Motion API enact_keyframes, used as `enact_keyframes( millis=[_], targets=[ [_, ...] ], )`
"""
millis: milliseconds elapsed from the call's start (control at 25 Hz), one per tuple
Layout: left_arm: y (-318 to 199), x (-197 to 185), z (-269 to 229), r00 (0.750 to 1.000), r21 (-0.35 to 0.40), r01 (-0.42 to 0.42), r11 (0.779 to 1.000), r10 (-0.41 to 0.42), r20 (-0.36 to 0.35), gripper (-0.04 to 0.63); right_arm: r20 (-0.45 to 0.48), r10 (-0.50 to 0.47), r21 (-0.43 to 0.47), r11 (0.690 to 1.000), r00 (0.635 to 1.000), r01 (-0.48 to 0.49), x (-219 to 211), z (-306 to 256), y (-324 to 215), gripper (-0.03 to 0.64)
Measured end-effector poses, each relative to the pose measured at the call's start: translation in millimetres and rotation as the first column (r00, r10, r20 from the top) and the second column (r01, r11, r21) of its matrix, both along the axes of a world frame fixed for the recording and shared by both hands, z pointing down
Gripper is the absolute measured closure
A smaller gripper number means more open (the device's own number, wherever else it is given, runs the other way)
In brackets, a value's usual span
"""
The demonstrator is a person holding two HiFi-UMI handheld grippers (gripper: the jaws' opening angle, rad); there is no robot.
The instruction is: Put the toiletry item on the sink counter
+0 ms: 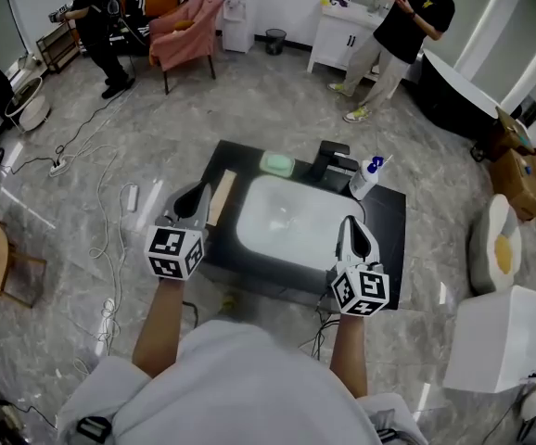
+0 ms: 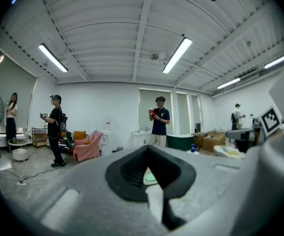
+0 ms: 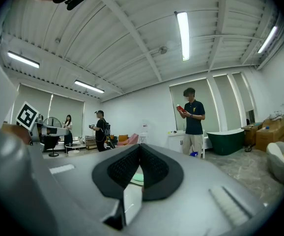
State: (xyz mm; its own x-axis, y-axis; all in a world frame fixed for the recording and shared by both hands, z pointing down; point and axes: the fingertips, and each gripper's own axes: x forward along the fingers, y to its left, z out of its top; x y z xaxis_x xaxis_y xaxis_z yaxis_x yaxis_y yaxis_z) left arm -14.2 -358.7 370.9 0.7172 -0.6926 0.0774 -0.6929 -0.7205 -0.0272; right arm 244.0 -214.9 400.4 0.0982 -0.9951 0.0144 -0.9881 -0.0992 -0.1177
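Note:
A white pump bottle with a blue top (image 1: 365,176) stands on the black sink counter (image 1: 390,221) at its far right, beside the black faucet (image 1: 334,159). A pale green soap-like item (image 1: 277,164) lies at the counter's far edge behind the white basin (image 1: 296,219). My left gripper (image 1: 194,193) hovers over the counter's left end and my right gripper (image 1: 351,226) over its near right. Both are shut and hold nothing. The green item (image 2: 151,177) shows under the left gripper (image 2: 148,149). It also peeks out as a green item (image 3: 138,178) beneath the right gripper (image 3: 140,149).
A wooden strip (image 1: 222,197) lies on the counter's left part. Cables and a power strip (image 1: 60,166) trail over the floor at left. A white box (image 1: 504,339) stands at the right. One person (image 1: 395,35) stands beyond the counter, another person (image 1: 99,26) at the far left near a pink chair (image 1: 186,31).

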Motion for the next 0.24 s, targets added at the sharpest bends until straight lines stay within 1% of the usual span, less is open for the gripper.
enact_keyframes(
  millis=[240],
  targets=[
    [-2.2,1.6,2.2,1.000,-0.007,-0.003,1.000,0.003,-0.011,0.597,0.004,0.000,-0.009,1.000,1.000,0.000,5.2,3.6,-5.0,0.614]
  ],
)
